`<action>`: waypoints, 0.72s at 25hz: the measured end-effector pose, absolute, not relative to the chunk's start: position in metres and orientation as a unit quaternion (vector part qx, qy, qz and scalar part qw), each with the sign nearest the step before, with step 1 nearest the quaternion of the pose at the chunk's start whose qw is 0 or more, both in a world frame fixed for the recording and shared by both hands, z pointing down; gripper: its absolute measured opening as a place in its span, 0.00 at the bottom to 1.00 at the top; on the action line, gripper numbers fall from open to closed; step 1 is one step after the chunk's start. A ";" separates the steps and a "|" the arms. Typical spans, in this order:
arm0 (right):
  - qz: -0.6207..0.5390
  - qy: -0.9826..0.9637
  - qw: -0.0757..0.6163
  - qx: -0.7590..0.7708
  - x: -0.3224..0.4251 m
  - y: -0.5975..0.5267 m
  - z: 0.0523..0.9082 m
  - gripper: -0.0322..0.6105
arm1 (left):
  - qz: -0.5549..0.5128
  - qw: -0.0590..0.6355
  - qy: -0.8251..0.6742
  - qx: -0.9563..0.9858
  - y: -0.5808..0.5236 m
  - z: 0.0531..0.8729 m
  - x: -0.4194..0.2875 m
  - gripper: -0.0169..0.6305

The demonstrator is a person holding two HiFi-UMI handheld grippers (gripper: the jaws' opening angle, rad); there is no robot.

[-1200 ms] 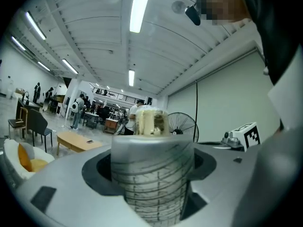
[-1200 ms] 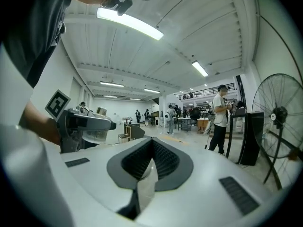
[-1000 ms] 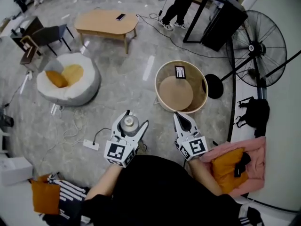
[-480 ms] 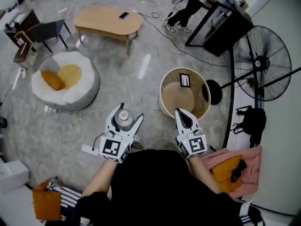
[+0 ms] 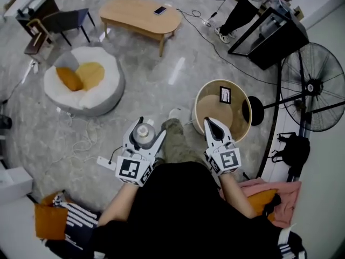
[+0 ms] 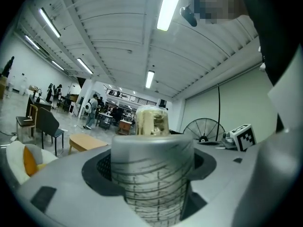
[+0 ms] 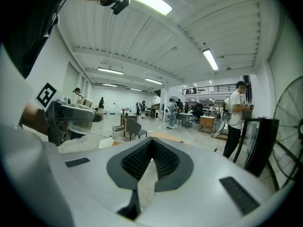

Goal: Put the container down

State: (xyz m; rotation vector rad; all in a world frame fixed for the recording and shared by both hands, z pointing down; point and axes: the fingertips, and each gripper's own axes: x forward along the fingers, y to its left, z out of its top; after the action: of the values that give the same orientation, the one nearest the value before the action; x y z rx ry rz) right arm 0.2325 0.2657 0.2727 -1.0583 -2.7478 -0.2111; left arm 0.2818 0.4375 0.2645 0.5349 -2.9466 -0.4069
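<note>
Grips the container (image 6: pixel 152 174) in the left tongs (image 5: pixel 152 127), spread just wide enough to take its clear, line-marked wall and pressed on it from both sides, with the pale lid standing above the jaws. Has nothing in the right tongs (image 5: pixel 211 124), shut pad to pad with no gap. Holds both in the air over the floor (image 5: pixel 145 90), with the container just beside a trouser leg (image 5: pixel 173 142), at 9 o'clock of it. Reads as the carrying stretch before the set-down, the container not yet resting on anything. Leaves the landing spot to judgement. Offers a round tub (image 5: pixel 245 120) near, at 2 o'clock of the left tongs. Offers a beanbag (image 5: pixel 108 99) farther off at 10 o'clock. Offers a low wooden surface (image 5: pixel 135 15) at 12 o'clock, well apart and bearing a phone (image 5: pixel 160 9). Calls next for lowering the container upright, bottom first, onto a flat spot. Calls then for opening the left tongs only once the weight sits, and for drawing straight back so as not to clip it. Risks a topple if let go while tilted.
</note>
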 end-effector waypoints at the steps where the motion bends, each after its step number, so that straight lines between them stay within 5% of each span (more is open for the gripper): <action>1: -0.068 -0.927 0.094 -0.357 0.226 0.267 0.275 0.08 | -0.132 0.061 -0.974 0.175 0.440 0.265 0.277 0.57; 18: -0.045 -0.955 0.133 -0.262 0.039 0.211 0.319 0.08 | -0.150 0.082 -0.960 0.223 0.418 0.260 0.060 0.57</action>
State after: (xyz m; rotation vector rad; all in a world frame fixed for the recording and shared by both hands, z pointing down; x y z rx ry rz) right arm 0.0386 0.2112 0.3185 -0.7606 -2.7688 -0.1304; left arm 0.0601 0.4180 0.2604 0.6651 -2.8670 -0.4482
